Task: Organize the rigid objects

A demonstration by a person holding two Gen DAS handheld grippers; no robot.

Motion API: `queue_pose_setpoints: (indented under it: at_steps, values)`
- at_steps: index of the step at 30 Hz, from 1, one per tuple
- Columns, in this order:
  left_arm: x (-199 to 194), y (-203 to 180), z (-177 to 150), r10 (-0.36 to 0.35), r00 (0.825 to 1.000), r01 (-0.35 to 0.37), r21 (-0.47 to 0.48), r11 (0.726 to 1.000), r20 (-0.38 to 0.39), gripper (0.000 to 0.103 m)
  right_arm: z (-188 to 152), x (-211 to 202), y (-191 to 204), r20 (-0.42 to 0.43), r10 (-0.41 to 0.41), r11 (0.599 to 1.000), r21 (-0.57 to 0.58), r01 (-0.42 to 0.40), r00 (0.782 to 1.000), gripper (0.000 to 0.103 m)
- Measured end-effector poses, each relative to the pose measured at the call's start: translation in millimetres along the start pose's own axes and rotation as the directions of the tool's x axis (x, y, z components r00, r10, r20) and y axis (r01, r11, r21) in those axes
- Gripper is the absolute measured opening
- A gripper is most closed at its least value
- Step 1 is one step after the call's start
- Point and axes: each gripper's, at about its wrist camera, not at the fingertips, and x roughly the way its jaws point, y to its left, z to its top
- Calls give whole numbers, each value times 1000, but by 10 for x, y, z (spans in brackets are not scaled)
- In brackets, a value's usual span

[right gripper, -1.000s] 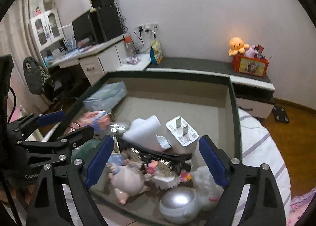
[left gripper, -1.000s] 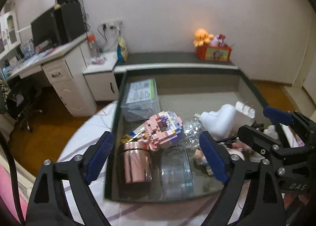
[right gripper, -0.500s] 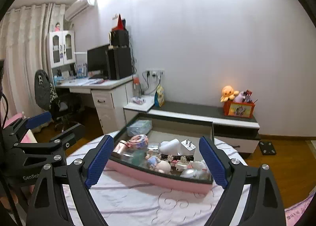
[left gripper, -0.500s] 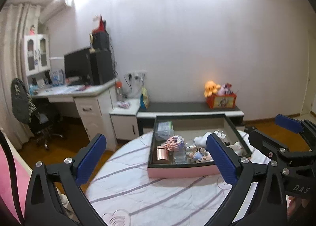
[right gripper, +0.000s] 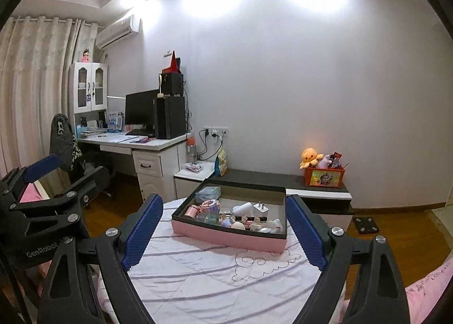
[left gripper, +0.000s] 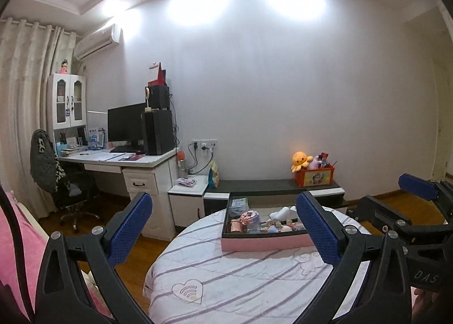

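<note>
Both the left tongs (left gripper: 223, 227) and right tongs (right gripper: 223, 232) are held apart, empty; at twelve o'clock a rectangular pink-walled tray (right gripper: 226, 235) of small rigid objects is seen on the round, quilted bench (right gripper: 215, 276).

A round table (right gripper: 215, 276), covered by a white cloth (left gripper: 240, 281) striped in purple and embroidered, is seen bearing a pink, dark-rimmed tray (right gripper: 226, 235) of small objects.

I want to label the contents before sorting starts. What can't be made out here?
- Left wrist view: the right end of the box is hidden behind a blue finger.
- Both views: the small toys are too small to identify.
- Right wrist view: the table near edge is cut off by the fingers.
</note>
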Motion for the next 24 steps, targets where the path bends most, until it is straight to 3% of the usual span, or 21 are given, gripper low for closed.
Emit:
queue_pose_setpoints:
  at_steps: [9, 24]
  values:
    - [-334, 73, 85, 23, 998, -24, 12, 1000, 56, 103, 33, -386, 143, 56, 3, 1000, -17, -2, 998, 90]
    - [-420, 93, 88, 45, 996, -45, 7, 999, 77, 103, 31, -459, 198, 78, 22, 1000, -21, -20, 997, 90]
